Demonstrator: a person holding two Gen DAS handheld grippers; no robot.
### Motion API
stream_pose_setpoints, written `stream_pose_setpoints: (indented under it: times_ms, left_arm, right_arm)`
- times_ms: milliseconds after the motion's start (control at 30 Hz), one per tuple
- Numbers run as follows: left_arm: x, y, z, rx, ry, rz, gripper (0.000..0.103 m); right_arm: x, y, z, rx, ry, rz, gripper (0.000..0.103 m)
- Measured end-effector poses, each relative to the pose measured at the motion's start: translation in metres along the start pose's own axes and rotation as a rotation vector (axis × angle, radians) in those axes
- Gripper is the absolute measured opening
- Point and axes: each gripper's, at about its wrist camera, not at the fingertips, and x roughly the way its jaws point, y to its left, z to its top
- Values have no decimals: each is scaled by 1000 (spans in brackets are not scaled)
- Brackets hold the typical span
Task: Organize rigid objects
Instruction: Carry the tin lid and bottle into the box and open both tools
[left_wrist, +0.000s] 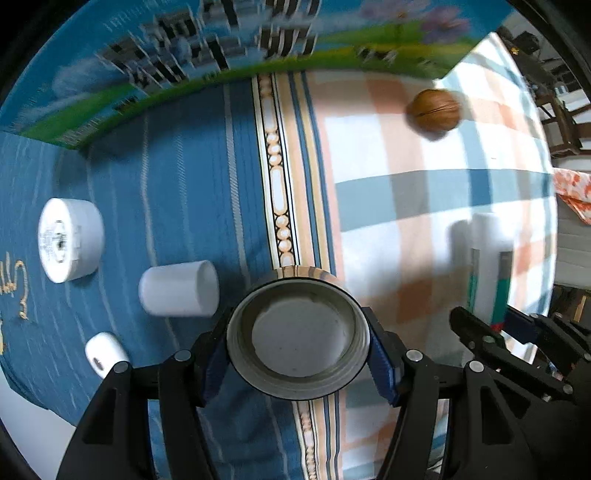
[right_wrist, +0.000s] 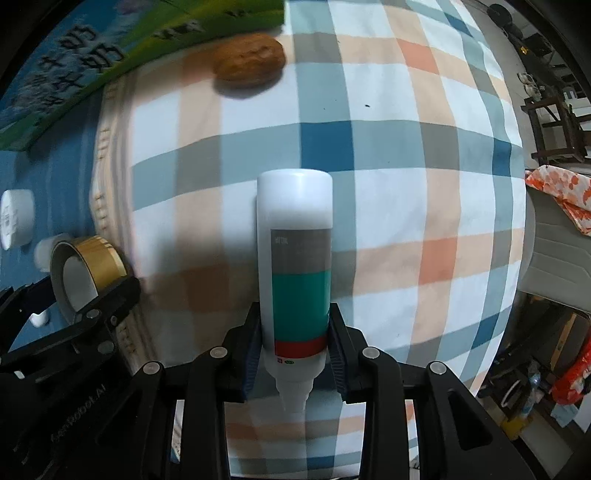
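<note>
Between my left gripper's (left_wrist: 298, 349) blue pads, low in the centre of the left wrist view, sits a round lid (left_wrist: 298, 338), its hollow grey inside facing the camera. Both pads press on its rim, so that hand is gripping it. From the right wrist view the same lid shows a gold band on its outer wall at the lower left of the frame.

My right gripper (right_wrist: 297, 345) is clamped on a white bottle (right_wrist: 294, 258) at the bottom centre of its own view. The pads squeeze its lower body, near the red stripe, with a teal band and a grey band above that. Its nozzle points back toward the camera and its flat white end points away, toward the cloth.

Under both hands lies bedding: a blue striped cloth (left_wrist: 177, 177) on the left of the left view, and a plaid cloth (right_wrist: 406, 184) of white, peach and blue filling most of the right view. A walnut (left_wrist: 435, 110) rests on the plaid at the upper right of the left view, just beside a blue and green printed carton (left_wrist: 184, 55) that runs across the top.

On the blue cloth at the left of the left view lie three white pieces, well apart from the lid: a broad round cap (left_wrist: 70, 239), a plain cylinder (left_wrist: 179, 288) on its side, and a small piece (left_wrist: 105, 352) lower down.
</note>
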Motion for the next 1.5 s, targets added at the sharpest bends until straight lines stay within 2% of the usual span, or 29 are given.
stream_pose_setpoints:
  times_ms: [233,433,567,733,900,1167,1333,1500]
  left_arm:
    - [-61,6,-31,36,-107,6,62]
    - [-113,24,-47,22,-177,-26,62]
    - [-142,27,-43,6,-221,-54,62]
    - [-179,37,-35,-26,-274,-129,62]
    - [-210,49,-7,-58,-342,-156,62]
    - [-230,78,48,-94,-395,-131,62]
    - [-219,101,90,-126,-377,-103,62]
    - [-185,123,139,-166,-301,-82,62]
  right_arm:
    - [-45,5,-29,-25,-66,68,35]
    - [-94,10,-42,-50,-136,128,35]
    - [-130,8,-43,-60,-181,180,35]
    - [-173,15,-35,-83,-249,235,35]
    - [-212,25,-12,-95,-313,279,35]
    - [-245,44,49,-127,-362,285,35]
    - [-242,56,101,-130,-356,273,35]
    - [-212,69,160,-121,-308,251,35]
